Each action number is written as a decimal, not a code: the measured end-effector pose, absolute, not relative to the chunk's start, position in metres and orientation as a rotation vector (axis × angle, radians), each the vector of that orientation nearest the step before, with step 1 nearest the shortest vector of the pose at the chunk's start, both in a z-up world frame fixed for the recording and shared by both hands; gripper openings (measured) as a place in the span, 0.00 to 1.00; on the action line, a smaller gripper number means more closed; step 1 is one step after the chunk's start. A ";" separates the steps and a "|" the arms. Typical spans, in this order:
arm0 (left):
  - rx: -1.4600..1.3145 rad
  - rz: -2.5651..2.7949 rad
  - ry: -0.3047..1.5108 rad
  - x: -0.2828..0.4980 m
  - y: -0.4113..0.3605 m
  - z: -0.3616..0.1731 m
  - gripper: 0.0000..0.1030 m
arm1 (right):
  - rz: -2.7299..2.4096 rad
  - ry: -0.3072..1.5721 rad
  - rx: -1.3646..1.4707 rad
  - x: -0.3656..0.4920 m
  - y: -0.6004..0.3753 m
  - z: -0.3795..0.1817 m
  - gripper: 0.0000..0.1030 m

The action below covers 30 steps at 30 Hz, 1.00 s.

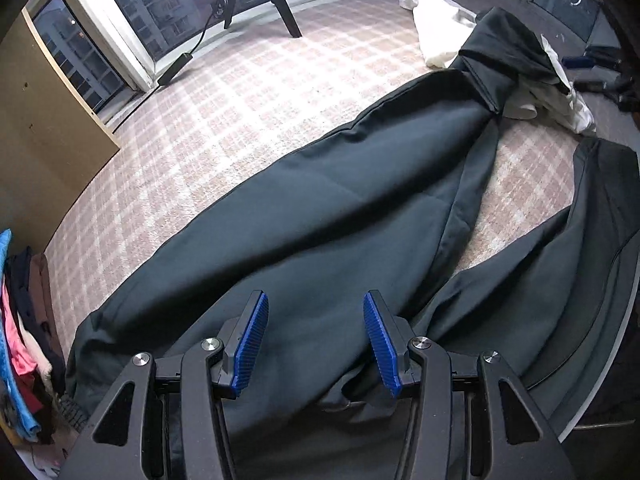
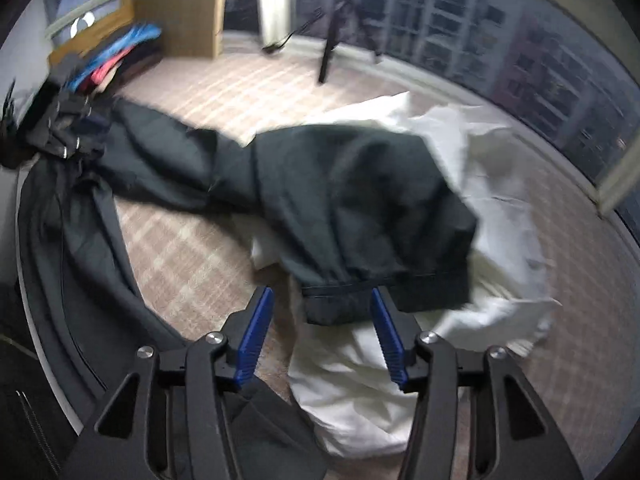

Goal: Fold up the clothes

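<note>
Trousers, dark, lay across checked carpet below wide windows, far cuff over white cloth. Left gripper and right gripper stood spread, empty; right view blurred.

I see dark trousers spread long across the checked carpet, legs splayed apart, one cuff (crumpled) draped over white cloth
</note>
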<state>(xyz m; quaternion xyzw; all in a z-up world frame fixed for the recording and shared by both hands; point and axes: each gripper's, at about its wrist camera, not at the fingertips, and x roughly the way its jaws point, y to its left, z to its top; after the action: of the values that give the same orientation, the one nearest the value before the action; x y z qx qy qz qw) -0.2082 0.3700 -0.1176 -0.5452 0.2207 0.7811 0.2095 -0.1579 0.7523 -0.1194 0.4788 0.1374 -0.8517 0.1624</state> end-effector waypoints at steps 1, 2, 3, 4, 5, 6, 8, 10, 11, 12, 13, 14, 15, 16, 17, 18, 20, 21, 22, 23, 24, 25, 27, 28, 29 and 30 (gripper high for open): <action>-1.518 2.173 0.617 -0.207 0.370 -0.117 0.46 | -2.425 0.419 1.375 -0.159 0.751 -0.123 0.48; -1.518 2.174 0.623 -0.206 0.371 -0.116 0.46 | -2.420 0.446 1.383 -0.161 0.750 -0.126 0.48; -1.519 2.174 0.627 -0.206 0.371 -0.116 0.46 | -2.415 0.473 1.392 -0.162 0.749 -0.130 0.47; -1.520 2.174 0.631 -0.205 0.371 -0.116 0.46 | -2.409 0.489 1.399 -0.164 0.749 -0.132 0.36; -1.521 2.174 0.635 -0.205 0.371 -0.116 0.46 | -2.398 0.372 1.388 -0.166 0.757 -0.126 0.20; -1.524 2.172 0.633 -0.205 0.372 -0.116 0.46 | -2.388 0.265 1.375 -0.169 0.765 -0.121 0.16; -1.524 2.171 0.649 -0.204 0.372 -0.118 0.46 | -2.464 0.268 1.319 -0.169 0.774 -0.106 0.09; -1.524 2.173 0.671 -0.203 0.372 -0.119 0.46 | -2.513 0.241 1.288 -0.166 0.784 -0.087 0.08; -1.525 2.176 0.685 -0.202 0.370 -0.119 0.46 | -2.529 0.212 1.275 -0.164 0.789 -0.078 0.08; -1.526 2.179 0.689 -0.202 0.368 -0.118 0.46 | -2.545 0.188 1.250 -0.159 0.792 -0.064 0.08; -1.526 2.186 0.687 -0.202 0.364 -0.117 0.46 | -2.541 0.153 1.228 -0.153 0.793 -0.050 0.08; -1.527 2.196 0.684 -0.202 0.360 -0.115 0.46 | -2.535 0.134 1.209 -0.146 0.793 -0.038 0.08; -1.532 2.208 0.680 -0.203 0.355 -0.114 0.46 | -2.535 0.116 1.182 -0.138 0.794 -0.020 0.08; -1.541 2.219 0.674 -0.204 0.350 -0.114 0.46 | -2.534 0.099 1.155 -0.131 0.796 -0.002 0.08; -1.551 2.229 0.668 -0.205 0.345 -0.113 0.46 | -2.534 0.081 1.128 -0.124 0.797 0.016 0.08; -1.555 2.237 0.662 -0.206 0.341 -0.113 0.46 | -2.544 0.055 1.106 -0.123 0.800 0.031 0.08; -1.558 2.250 0.647 -0.208 0.337 -0.112 0.46 | -2.586 0.013 1.078 -0.127 0.810 0.056 0.08; -1.556 2.262 0.645 -0.209 0.335 -0.112 0.46 | -2.617 -0.004 1.073 -0.133 0.816 0.066 0.08; -1.554 2.271 0.640 -0.210 0.334 -0.111 0.46 | -2.650 -0.032 1.092 -0.146 0.827 0.073 0.08; -1.555 2.274 0.632 -0.211 0.333 -0.112 0.46 | -2.681 -0.086 1.136 -0.163 0.837 0.072 0.08; -1.557 2.282 0.626 -0.212 0.333 -0.112 0.46 | -2.695 -0.188 1.209 -0.187 0.852 0.065 0.08; -1.558 2.289 0.619 -0.213 0.332 -0.113 0.46 | -2.701 -0.246 1.284 -0.211 0.863 0.052 0.08; -1.565 2.301 0.608 -0.215 0.332 -0.114 0.46 | -2.723 -0.332 1.412 -0.257 0.881 0.020 0.08; -1.571 2.306 0.604 -0.217 0.332 -0.114 0.46 | -2.738 -0.363 1.462 -0.278 0.887 0.003 0.08; -1.578 2.312 0.601 -0.219 0.332 -0.115 0.46 | -2.722 -0.404 1.453 -0.285 0.885 -0.005 0.07; -1.573 2.306 0.602 -0.219 0.335 -0.114 0.46 | -2.705 -0.444 1.444 -0.292 0.883 -0.014 0.07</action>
<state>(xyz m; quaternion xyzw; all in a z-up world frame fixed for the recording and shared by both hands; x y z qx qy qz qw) -0.2186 0.3350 -0.1138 -0.5453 0.2086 0.7993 0.1425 -0.2919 0.8834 -0.0140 0.4661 -0.1434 -0.8728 0.0215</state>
